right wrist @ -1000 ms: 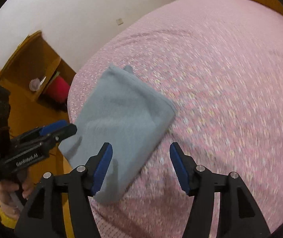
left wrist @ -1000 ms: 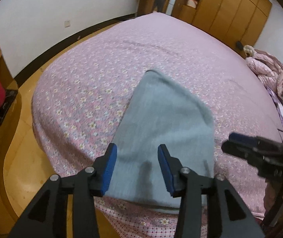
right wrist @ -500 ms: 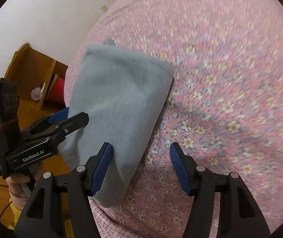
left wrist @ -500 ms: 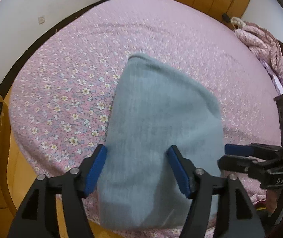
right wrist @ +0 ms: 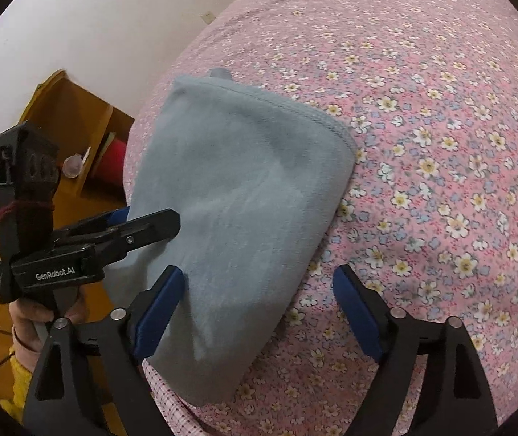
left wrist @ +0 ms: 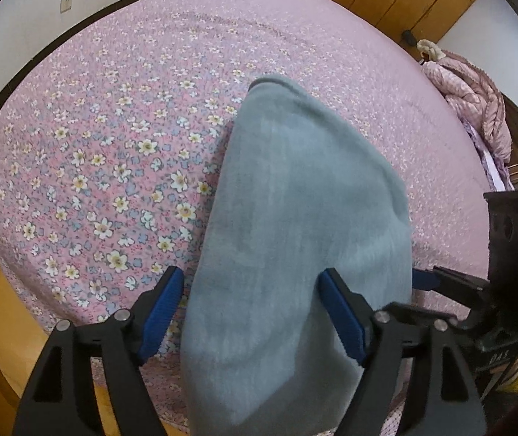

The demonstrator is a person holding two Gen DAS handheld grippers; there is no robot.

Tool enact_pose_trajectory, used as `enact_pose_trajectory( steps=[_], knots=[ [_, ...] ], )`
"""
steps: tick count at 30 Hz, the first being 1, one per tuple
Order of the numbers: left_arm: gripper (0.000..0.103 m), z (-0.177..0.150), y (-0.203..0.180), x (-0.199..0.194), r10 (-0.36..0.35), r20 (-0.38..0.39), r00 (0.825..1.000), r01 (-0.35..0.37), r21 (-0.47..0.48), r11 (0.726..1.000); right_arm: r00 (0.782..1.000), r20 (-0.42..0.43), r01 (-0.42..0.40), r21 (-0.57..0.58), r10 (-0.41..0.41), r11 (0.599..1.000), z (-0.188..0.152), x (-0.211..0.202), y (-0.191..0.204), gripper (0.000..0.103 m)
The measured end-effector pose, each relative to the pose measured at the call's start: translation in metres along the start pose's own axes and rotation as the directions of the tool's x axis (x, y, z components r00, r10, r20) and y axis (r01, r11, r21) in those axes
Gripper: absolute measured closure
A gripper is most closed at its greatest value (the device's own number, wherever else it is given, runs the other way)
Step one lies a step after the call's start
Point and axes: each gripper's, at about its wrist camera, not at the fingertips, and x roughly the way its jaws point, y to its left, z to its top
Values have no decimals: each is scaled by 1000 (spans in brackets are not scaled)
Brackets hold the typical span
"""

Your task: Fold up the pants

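On the flowered bed sheet point(left wrist: 113, 167), the folded grey pants point(left wrist: 295, 239) lie between the spread fingers of the left gripper point(left wrist: 251, 312), and the right gripper point(right wrist: 259, 312) is also spread wide.

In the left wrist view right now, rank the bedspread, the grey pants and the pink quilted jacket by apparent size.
1. Bedspread, fills most of the frame.
2. Grey pants, close to the lens, so enlarged.
3. Pink quilted jacket, small at the far right edge; distance shrinks it, so its true size versus the pants is unsure.

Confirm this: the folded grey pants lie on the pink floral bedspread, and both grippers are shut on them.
Not quite. The grey pants do lie on the pink floral bedspread, but both grippers are open: the right wrist view shows the right gripper spread, and the left gripper likewise.
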Motion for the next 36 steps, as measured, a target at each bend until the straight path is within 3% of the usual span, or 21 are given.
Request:
enact_pose_trajectory(
  steps=[8,16,18,19,20,26,30,32,36],
  knots=[
    [20,-4,0,2,-10,13,1000,10,-5,1000,1000,20,-20,10,19,1000,4,4,1,15],
    [20,-7,1,0,-17,18,1000,17,-9,1000,999,33,-2,23,2,1000,-1,-8,-7,24],
    [20,-9,1,-1,-19,20,1000,19,-10,1000,999,39,-4,25,3,1000,-1,-11,-8,35],
    [20,-9,0,-1,-19,21,1000,19,-11,1000,999,42,-17,23,16,1000,0,-12,-8,49],
    [20,-10,0,-2,-21,23,1000,21,-13,1000,998,34,-49,29,48,998,0,-10,-9,50],
    [22,-17,-1,-3,-36,49,998,38,-46,998,997,41,-68,39,66,997,1,-7,-9,51],
    [21,-20,7,-1,-66,68,996,73,-119,990,996,38,-85,33,83,996,6,0,-7,50],
    [22,-20,7,-2,-62,69,996,71,-126,990,996,38,-78,23,77,997,5,-1,-5,56],
    [41,-22,2,-6,-97,76,992,106,-127,986,994,53,-99,25,97,995,3,-8,-6,71]
  ],
)
